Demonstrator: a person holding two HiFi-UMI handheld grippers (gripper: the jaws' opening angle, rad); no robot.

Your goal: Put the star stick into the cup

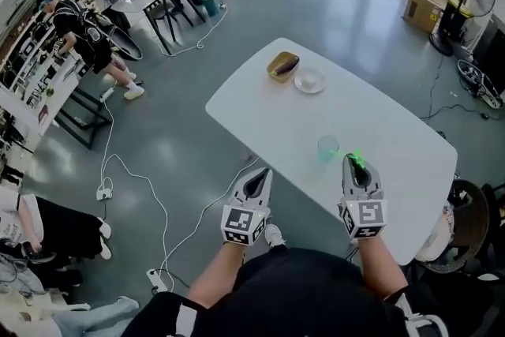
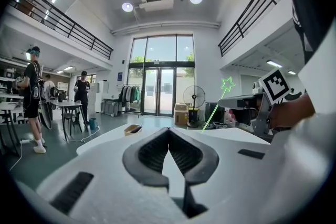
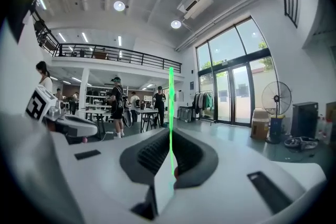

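Right hand-held gripper clamps the stick star-up beside the cup, ready for lowering in; left hand-held gripper idles closed, empty.

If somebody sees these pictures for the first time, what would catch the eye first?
The glowing green star stick stands out most, gripped in the shut right gripper over the near side of the white table. Close by, a translucent green cup stands on that table.

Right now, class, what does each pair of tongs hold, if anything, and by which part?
Right tongs: star stick, gripped on its thin shaft. Left tongs: shut, nothing held.
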